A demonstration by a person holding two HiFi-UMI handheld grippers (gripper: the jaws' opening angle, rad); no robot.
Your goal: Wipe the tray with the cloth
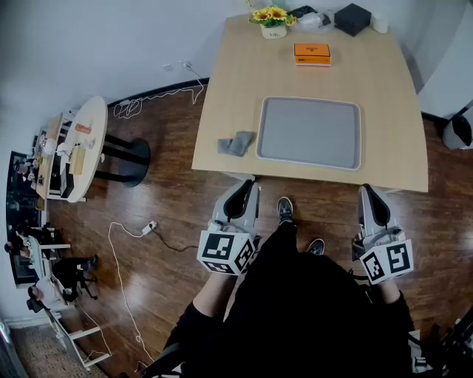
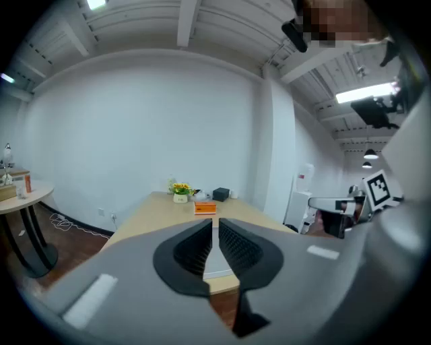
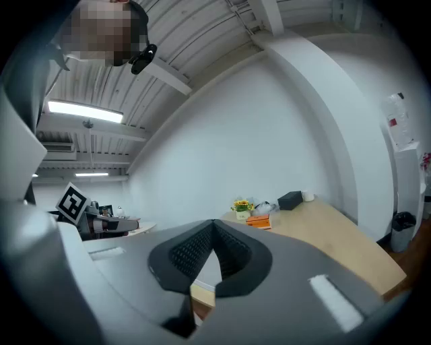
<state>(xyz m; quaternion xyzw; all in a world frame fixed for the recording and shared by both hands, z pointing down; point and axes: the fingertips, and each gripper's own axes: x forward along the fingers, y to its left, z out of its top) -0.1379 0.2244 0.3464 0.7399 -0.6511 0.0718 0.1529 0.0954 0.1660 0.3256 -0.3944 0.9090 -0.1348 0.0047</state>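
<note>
Cloth (image 1: 236,143) likely soft, light; pinch raised fold. Tray (image 1: 309,133) likely stiff. Left gripper (image 1: 242,190), right gripper (image 1: 371,196) both closed, empty

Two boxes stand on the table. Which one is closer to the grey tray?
The flat orange box, just beyond the tray. The black box sits farther off, near the far edge of the table.

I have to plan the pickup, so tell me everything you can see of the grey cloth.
The cloth is a small grey piece of soft-looking fabric, loosely folded and rumpled rather than spread flat. It lies on the light wooden table near its front left corner, just left of the tray. Whether the two touch cannot be told. Nothing holds it or rests on it.
</note>
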